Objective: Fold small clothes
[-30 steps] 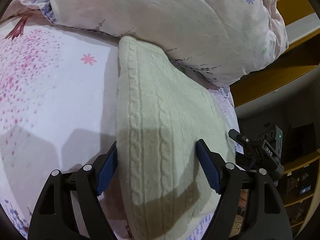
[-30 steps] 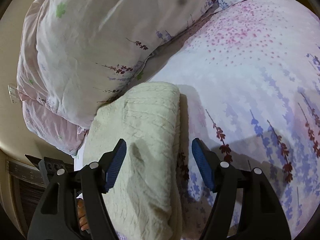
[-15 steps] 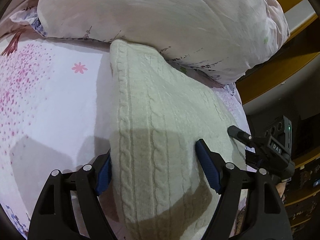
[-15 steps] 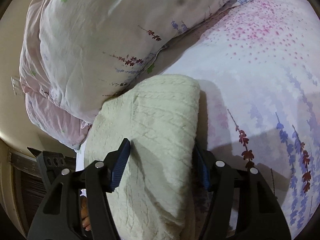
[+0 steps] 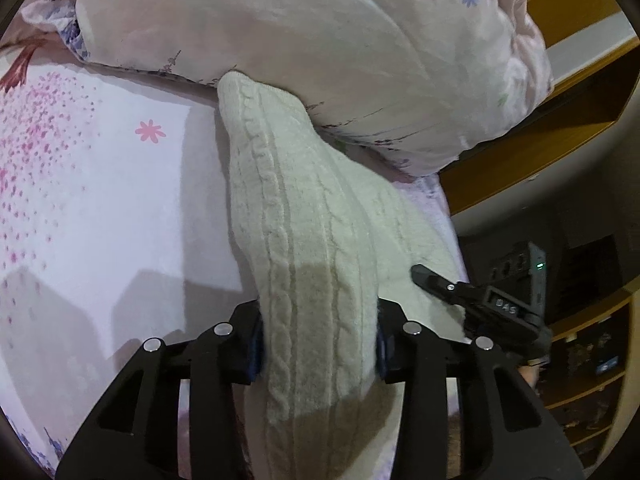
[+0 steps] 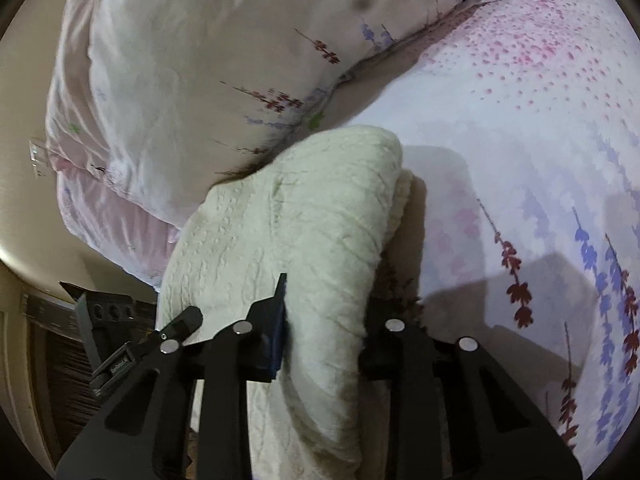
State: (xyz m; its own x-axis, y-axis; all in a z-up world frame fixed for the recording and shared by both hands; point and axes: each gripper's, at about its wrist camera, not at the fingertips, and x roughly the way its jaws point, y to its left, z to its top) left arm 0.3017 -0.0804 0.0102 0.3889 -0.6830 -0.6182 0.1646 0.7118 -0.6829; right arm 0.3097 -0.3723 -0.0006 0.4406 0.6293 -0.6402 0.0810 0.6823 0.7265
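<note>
Cream cable-knit sweater, folded, far end butted against the duvet, long axis straight out from both tools. Left gripper and right gripper each pinch its near end, equally close.

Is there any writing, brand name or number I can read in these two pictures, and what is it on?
"DAS": white letters on the other black gripper, seen at the right of the left view.
A small white label on the gripper body in the right view is too blurred to read.
Nothing is written on the knit garment.
</note>
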